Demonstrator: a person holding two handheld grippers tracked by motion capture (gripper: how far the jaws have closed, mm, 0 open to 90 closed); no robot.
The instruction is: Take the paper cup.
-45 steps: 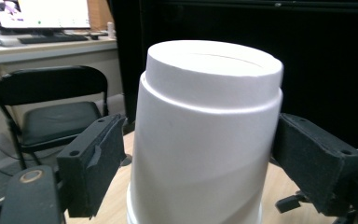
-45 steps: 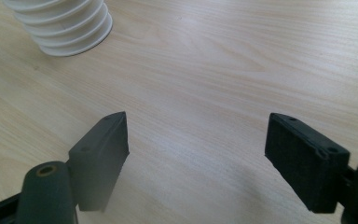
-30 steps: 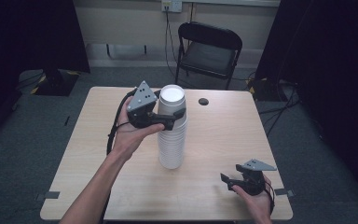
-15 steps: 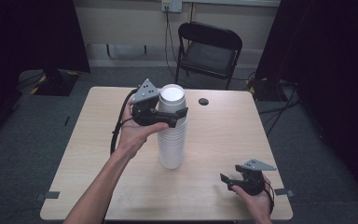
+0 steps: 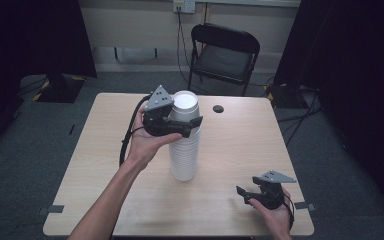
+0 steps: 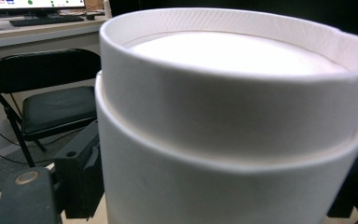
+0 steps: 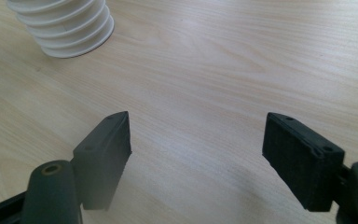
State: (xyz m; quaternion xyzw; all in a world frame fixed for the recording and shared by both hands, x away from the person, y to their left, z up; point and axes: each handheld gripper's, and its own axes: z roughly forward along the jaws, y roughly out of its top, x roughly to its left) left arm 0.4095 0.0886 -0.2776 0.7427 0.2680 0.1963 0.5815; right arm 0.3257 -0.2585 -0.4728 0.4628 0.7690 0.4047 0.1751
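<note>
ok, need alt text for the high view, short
A person's left gripper has its jaws around the top cup of a tall stack of white cups on a wooden table. The right gripper rests open near the table's front right; a black folding chair stands behind.

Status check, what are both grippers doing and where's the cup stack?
Left hand-held gripper around top of cup stack, jaws either side; contact unclear. Right hand-held gripper open, low over table, nothing between jaws. Stack upright mid-table.

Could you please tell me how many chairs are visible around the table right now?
1: a black folding chair stands on the floor beyond the far edge of the table, facing it. Others may be hidden in the dark areas at either side.
</note>
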